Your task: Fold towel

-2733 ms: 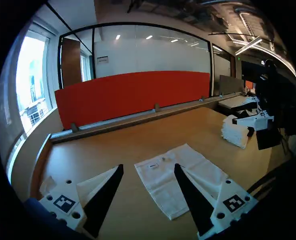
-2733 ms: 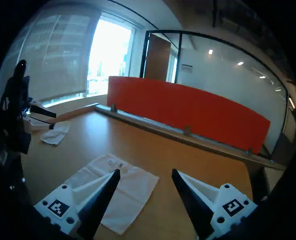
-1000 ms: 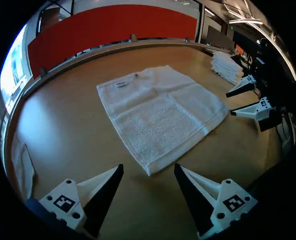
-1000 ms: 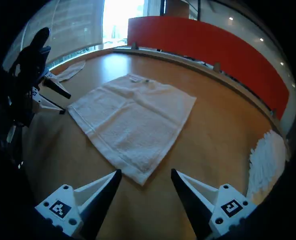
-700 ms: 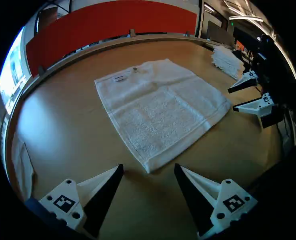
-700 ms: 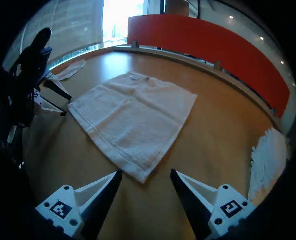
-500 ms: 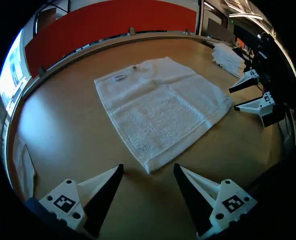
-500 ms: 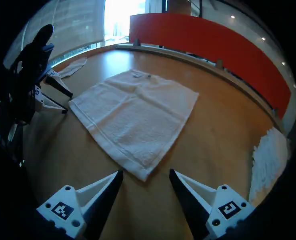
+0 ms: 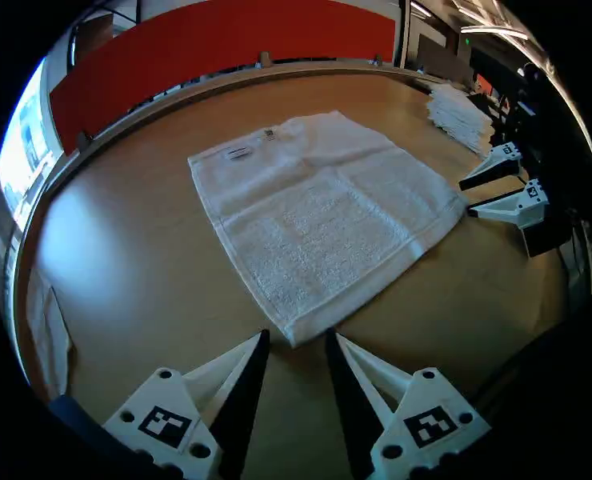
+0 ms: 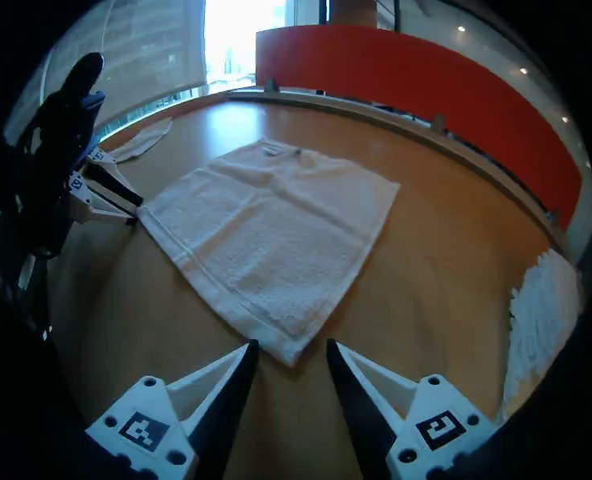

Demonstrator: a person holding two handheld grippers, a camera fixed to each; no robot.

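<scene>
Table (image 9: 120,240): left gripper (image 9: 296,334), right gripper (image 10: 291,344) jaws narrower at towel (image 9: 320,216) corners.

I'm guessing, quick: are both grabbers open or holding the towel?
Left gripper: open, towel corner between its jaws.
Right gripper: open, towel corner between its jaws.

Rough terry-cloth towel (image 9: 320,216) on smooth, glossy wooden table (image 9: 128,264).
</scene>
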